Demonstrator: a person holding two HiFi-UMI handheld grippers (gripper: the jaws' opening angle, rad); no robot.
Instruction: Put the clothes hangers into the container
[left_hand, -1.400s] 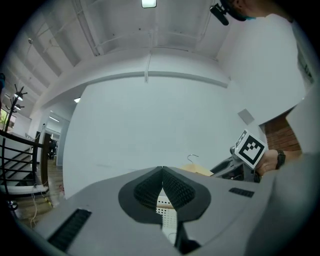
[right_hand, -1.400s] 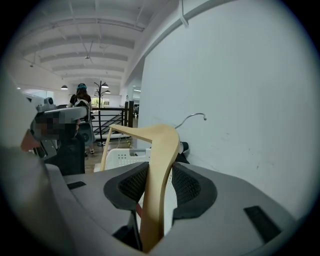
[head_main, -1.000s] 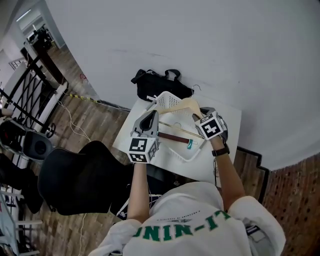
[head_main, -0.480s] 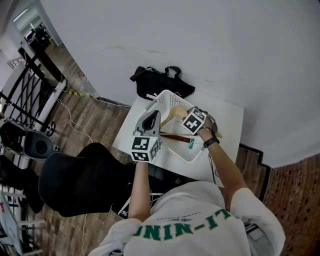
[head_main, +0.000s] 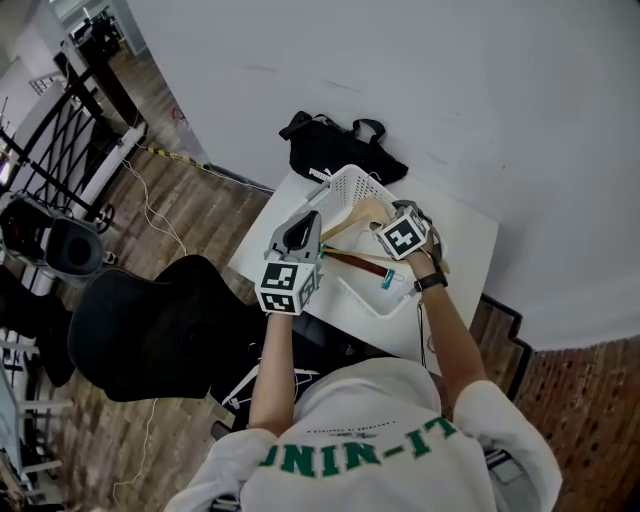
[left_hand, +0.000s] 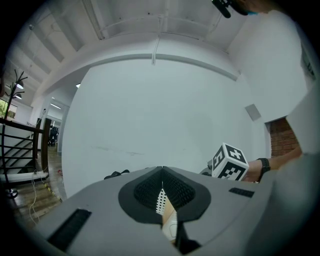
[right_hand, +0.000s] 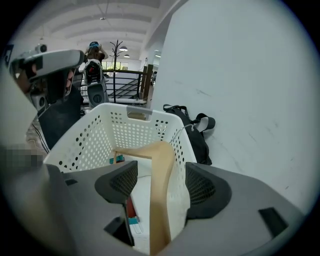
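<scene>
The wooden hanger (right_hand: 159, 210), stiff, light, smooth and judged best taken at its thick shoulder, is seen leaning in the basket (head_main: 345, 185) toward 10 o'clock on the worktop (head_main: 462, 240), loose between the right gripper's (right_hand: 161, 176) just-opened jaws, while the left gripper's (left_hand: 161, 171) jaws, at the basket's 8 o'clock, are closed on nothing.

White worktop (head_main: 462, 238) under and right of the left tool (head_main: 300, 232). Black bag (head_main: 345, 152) just beyond the tool, against the white wall (head_main: 450, 90). Black office chair (head_main: 150, 335) left of the tool and nearer the camera. Wood floor (head_main: 200, 215) further left, thin cable (head_main: 152, 205) trailing on it. Black railing (head_main: 60, 130) far left. Coat stand (right_hand: 118, 50) far back in the right gripper view.
</scene>
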